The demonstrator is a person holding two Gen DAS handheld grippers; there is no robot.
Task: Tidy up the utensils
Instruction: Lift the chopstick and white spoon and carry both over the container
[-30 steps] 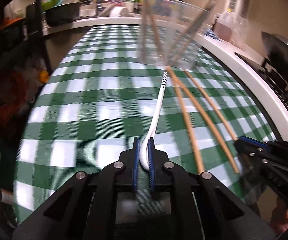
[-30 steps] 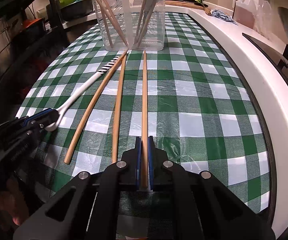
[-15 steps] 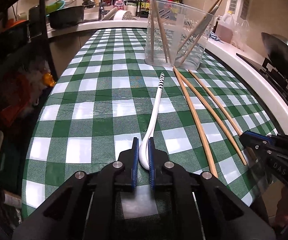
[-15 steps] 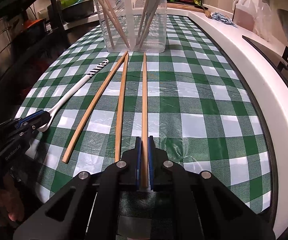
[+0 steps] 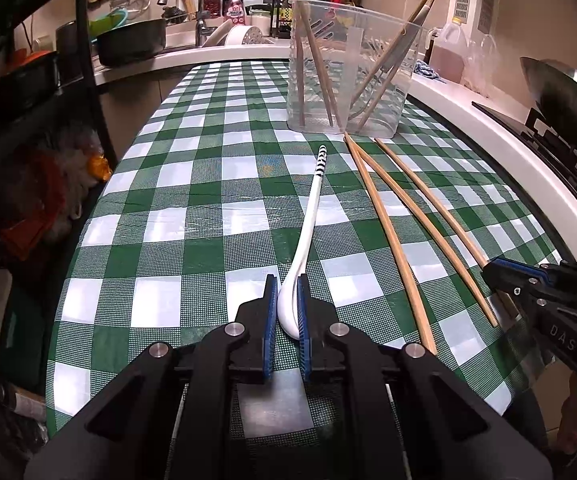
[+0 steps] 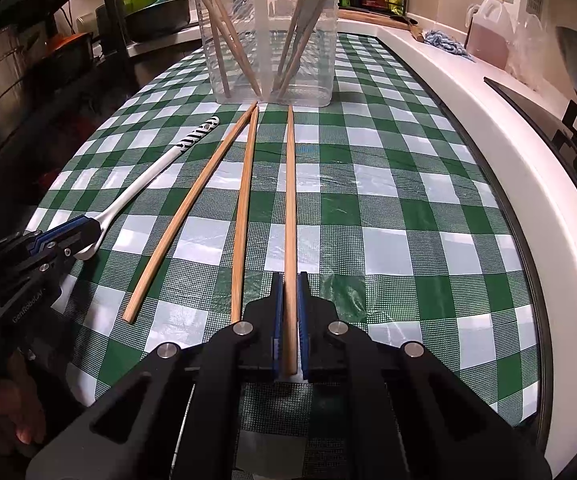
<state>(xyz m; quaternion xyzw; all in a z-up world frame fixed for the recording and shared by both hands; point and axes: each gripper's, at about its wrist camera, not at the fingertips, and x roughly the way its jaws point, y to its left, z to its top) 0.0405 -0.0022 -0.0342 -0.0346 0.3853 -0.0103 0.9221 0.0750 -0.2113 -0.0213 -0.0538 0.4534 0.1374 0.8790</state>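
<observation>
At the near edge of the checked tablecloth (image 6: 388, 240), both tools are engaged: the left gripper (image 5: 287, 312) has its jaws narrowed onto the bowl of the white spoon (image 5: 308, 236), and the right gripper (image 6: 288, 316) is clamped on the near end of the rightmost chopstick (image 6: 290, 200). Both utensils appear to lie flat on the cloth, their far ends pointing toward the clear container (image 6: 268, 40), which already holds several chopsticks upright. To execute the step well, raise each piece by its held end, let the free end swing clear of the cloth, and bring it over the container rim before lowering; move one tool at a time to avoid collision above the opening. Two loose chopsticks (image 6: 216, 208) remain between spoon and held stick, nearly touching at their far tips. Whether the container has an internal divider is unclear through its ribbed wall, and the upper ends of its contents are cut off in the right wrist view.
</observation>
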